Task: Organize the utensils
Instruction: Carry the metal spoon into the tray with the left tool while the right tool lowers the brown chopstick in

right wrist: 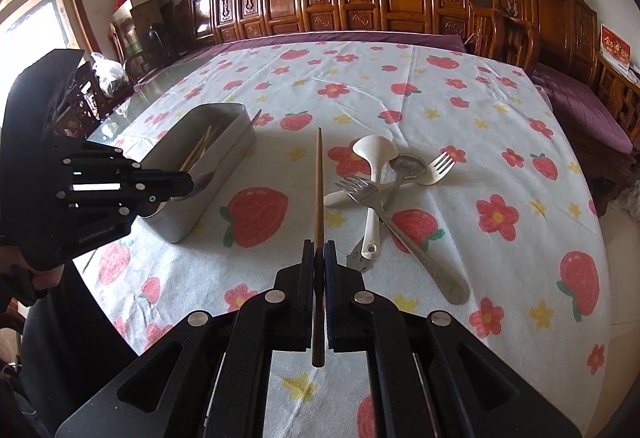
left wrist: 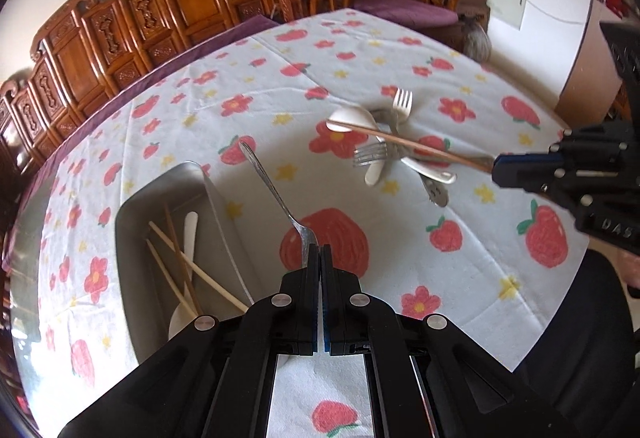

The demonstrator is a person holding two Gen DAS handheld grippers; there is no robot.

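The metal spoon (left wrist: 276, 194) is pinched by its bowl in the left claw (left wrist: 321, 250), jaws fully closed, its handle pointing away just beside the metal tray (left wrist: 160, 198). That tray holds pale chopsticks (left wrist: 192, 266), a brown one and a white spoon. The right claw (right wrist: 319, 252) is clamped shut on a brown chopstick (right wrist: 319, 190), away from the tray. Beyond it, forks (right wrist: 360, 190) and spoons (right wrist: 374, 154) lie heaped on the strawberry-cloth surface (right wrist: 460, 98).
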